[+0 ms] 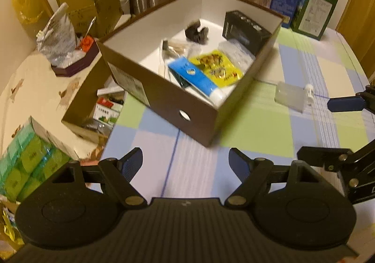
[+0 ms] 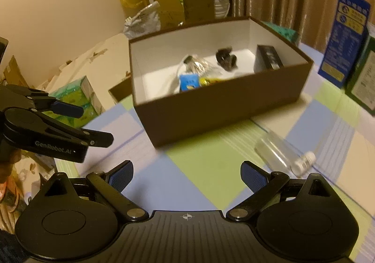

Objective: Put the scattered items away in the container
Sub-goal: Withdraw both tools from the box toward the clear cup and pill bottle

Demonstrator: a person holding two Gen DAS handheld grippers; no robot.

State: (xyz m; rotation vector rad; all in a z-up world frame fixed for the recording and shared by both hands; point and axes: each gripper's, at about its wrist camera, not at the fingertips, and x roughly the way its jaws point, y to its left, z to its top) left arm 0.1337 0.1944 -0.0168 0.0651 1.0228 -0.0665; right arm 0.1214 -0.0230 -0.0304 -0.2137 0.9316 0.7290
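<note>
On the checked cloth of the desk (image 2: 206,164), just outside the box's near right corner, lay the two things not yet put away: a clear plastic case (image 2: 275,153) and, touching its near end, a small white-capped bottle (image 2: 304,162). The brown box (image 2: 211,108) stood beyond them with a blue tube (image 1: 199,78), a yellow packet (image 1: 218,67), a black carton (image 1: 246,28) and some smaller bits already inside.

The right claw (image 2: 187,174) stood open with nothing between its blue pads (image 2: 254,177), and the case and bottle lay just ahead of it and off to its right, near the right-hand finger. The case's long axis ran slantwise, from the box's corner down toward that finger, so the jaws would probably need a turn to close across its narrow width.

The left claw (image 1: 186,162) was open and empty too, aimed at the near corner of the box. From its camera the case (image 1: 290,96) and bottle (image 1: 309,93) sat well off to the right, beside the right claw's finger (image 1: 346,103). The right hand seemed the nearer, so the pickup looked like its job.
</note>
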